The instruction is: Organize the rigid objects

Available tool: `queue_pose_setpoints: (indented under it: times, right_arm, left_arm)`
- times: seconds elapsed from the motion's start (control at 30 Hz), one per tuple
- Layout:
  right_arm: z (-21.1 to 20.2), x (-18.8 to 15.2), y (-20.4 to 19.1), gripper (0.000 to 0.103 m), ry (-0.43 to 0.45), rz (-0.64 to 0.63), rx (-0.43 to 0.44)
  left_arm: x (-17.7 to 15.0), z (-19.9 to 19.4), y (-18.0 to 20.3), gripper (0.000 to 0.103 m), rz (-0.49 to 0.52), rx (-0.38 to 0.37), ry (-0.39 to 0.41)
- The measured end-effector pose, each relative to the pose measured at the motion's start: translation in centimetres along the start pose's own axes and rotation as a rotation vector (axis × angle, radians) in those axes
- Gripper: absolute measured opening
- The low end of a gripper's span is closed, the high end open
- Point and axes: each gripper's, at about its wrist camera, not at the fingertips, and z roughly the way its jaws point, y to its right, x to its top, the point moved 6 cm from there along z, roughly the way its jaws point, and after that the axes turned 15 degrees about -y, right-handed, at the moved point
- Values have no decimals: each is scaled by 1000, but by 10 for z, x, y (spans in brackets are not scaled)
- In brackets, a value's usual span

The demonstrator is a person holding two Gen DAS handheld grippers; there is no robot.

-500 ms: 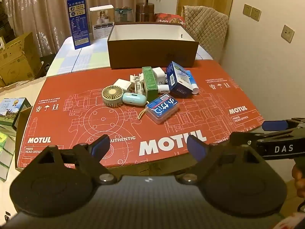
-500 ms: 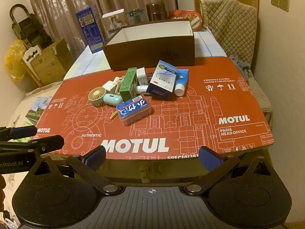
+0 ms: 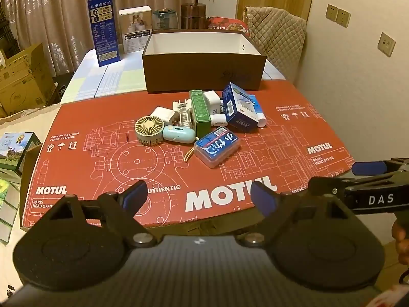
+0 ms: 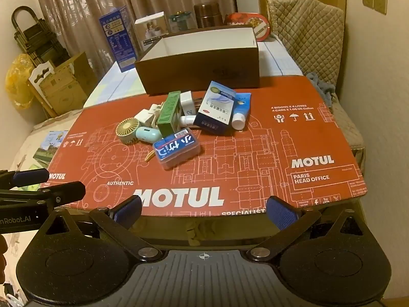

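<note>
Nothing has moved since before; both my left gripper (image 3: 199, 197) and right gripper (image 4: 204, 212) hang open and empty, well short of the brown box (image 3: 202, 76); sorting is unstarted.

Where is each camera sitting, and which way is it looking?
Left wrist: on the left gripper, open, looking down at the red cardboard; the right gripper and some fingers show at the right edge.
Right wrist: on the right gripper, open, facing likewise; the left gripper shows at the left edge.
Both share the pile's blue-labelled case and brown box.
</note>
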Motion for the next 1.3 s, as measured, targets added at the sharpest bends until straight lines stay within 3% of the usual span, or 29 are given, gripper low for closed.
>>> queue_pose_setpoints:
  times: [1.3]
  right_arm:
    - [4,5,2,101,-5,2,0]
  left_arm:
    - [4,5,1,86,4,1,-4]
